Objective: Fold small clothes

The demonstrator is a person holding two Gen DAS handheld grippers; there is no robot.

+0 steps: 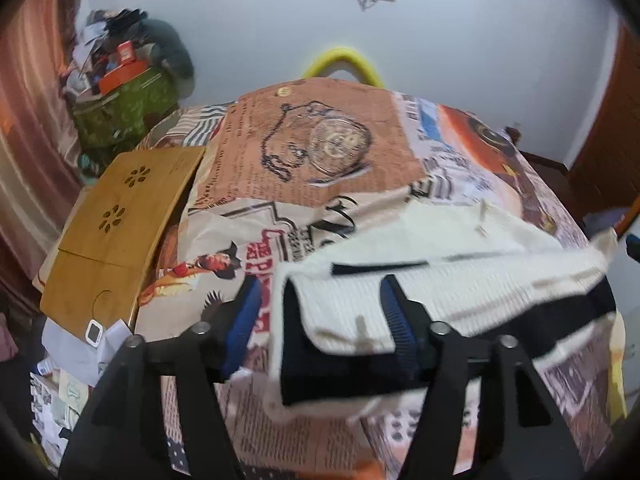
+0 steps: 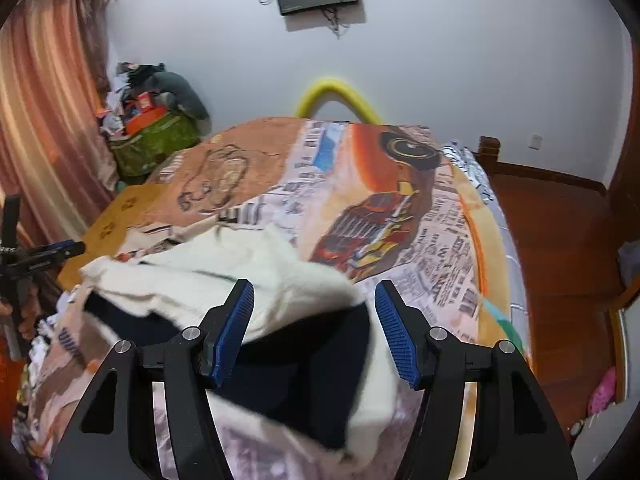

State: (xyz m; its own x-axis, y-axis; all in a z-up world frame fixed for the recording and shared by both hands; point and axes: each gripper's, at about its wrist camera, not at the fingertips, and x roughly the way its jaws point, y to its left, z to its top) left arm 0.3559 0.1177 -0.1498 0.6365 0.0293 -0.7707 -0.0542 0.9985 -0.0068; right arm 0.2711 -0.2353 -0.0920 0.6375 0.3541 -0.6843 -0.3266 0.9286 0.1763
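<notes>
Cream-and-navy knit garment (image 1: 440, 296) is laid on the printed bedspread (image 1: 340, 152), one fold seemingly made, edges uneven. Left gripper (image 1: 320, 320) and right gripper (image 2: 316, 332) are both spread apart, nothing clamped. Further folding and squaring are judged outstanding.

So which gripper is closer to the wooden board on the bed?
Left. The left gripper hangs over the white garment's end nearest the wooden board. The right gripper is over the garment's far end, with the board well beyond it.
</notes>
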